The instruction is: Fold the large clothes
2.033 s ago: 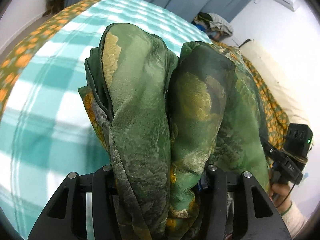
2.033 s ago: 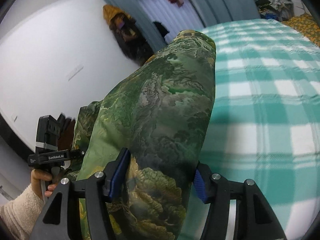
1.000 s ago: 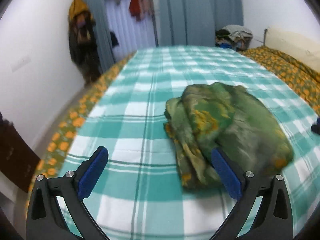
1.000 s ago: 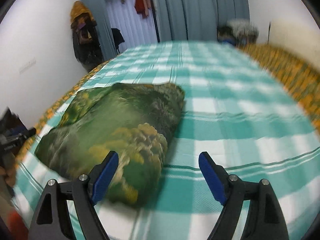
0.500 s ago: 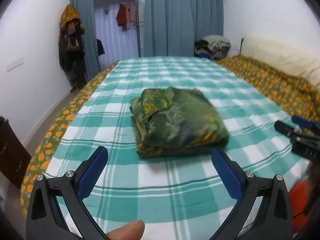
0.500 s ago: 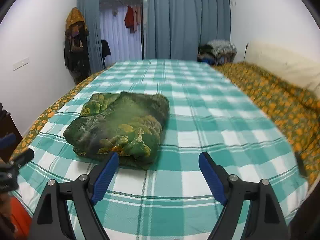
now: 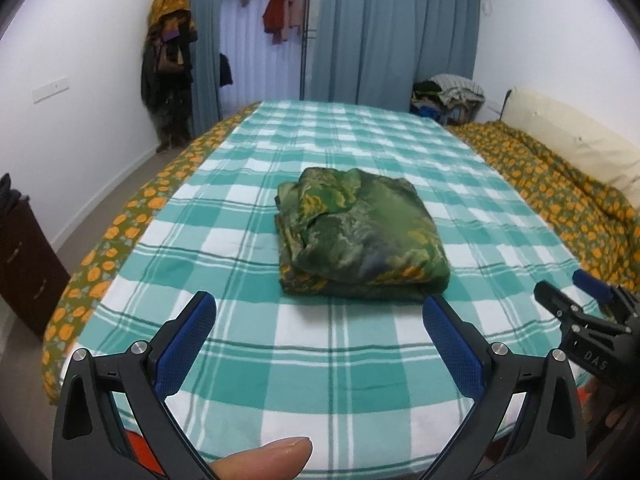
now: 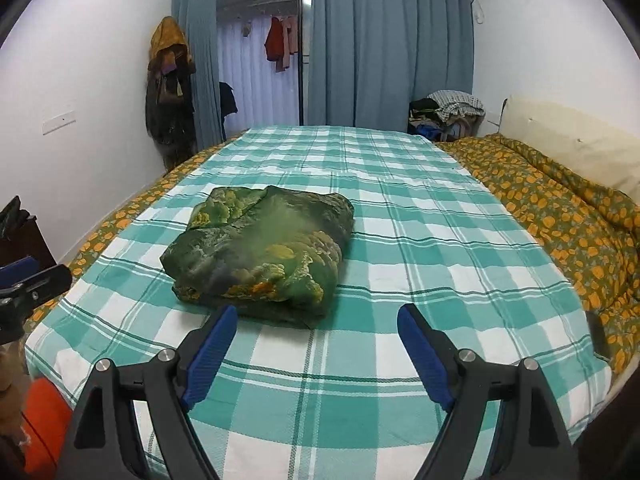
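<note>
Lying folded on the checked bed (image 7: pixel 248 360): the garment (image 7: pixel 360 236), a compact green bundle toward the near end, well clear of the edges. Sitting a little lopsided in the right view, garment (image 8: pixel 260 256), with its left corner bulging and loose layers showing along the near edge.

Hovering short of it, touching nothing: left gripper (image 7: pixel 318 334), jaws standing wide apart and empty. Likewise the right gripper (image 8: pixel 316 342), spread wide, nothing between the pads, bundle just beyond its left finger. Showing at the bottom of the left view, a fingertip (image 7: pixel 268 454) of the hand holding the tool.

Judging the fold done or nearly so. Risks from here:

- Springing open. Looking slick and thin, so probably sliding layer over layer if nudged.
- Snagging. Dragging a blue pad across the near edge while reaching in again, and pulling out the loose bottom layer.
- Bunching the sheet. Pressing down to tidy the bulge, and shifting the cloth underneath along with the bundle.
- Clashing tools. Working both grippers close together at the same corner.
</note>
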A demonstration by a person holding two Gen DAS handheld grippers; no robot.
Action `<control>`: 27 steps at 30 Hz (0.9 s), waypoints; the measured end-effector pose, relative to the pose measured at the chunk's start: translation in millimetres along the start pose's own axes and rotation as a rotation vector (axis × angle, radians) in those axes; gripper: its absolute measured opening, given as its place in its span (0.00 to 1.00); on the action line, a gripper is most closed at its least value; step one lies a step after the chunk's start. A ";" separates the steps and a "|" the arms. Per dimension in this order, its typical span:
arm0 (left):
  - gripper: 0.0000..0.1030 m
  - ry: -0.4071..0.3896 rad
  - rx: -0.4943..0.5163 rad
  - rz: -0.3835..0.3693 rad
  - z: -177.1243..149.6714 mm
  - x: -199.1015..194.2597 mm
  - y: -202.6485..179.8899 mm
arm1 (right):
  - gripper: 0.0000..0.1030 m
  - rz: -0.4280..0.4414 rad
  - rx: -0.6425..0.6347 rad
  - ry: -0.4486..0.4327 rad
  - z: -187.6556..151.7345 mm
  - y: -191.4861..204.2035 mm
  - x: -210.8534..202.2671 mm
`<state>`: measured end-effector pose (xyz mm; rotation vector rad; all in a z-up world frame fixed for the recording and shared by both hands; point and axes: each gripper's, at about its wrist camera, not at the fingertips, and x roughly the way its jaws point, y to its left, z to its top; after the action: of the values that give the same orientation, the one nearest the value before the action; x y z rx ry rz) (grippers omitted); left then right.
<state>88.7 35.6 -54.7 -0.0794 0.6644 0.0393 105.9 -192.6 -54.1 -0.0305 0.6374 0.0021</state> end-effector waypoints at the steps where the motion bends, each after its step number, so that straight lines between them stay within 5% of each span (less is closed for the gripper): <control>1: 1.00 0.009 0.006 0.000 -0.4 -0.1 -1.9 | 0.82 0.004 0.005 0.003 0.0 0.1 -0.5; 13: 1.00 0.044 0.099 0.068 -5.7 0.0 -22.8 | 0.82 0.010 0.023 0.072 -8.1 8.1 0.0; 27: 1.00 0.048 0.078 0.103 -2.2 -4.4 -15.4 | 0.82 -0.072 -0.043 0.093 -4.2 32.1 -15.1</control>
<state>84.8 20.0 -52.8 0.0295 0.7170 0.1108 90.9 -160.6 -49.4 -0.0956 0.7288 -0.0558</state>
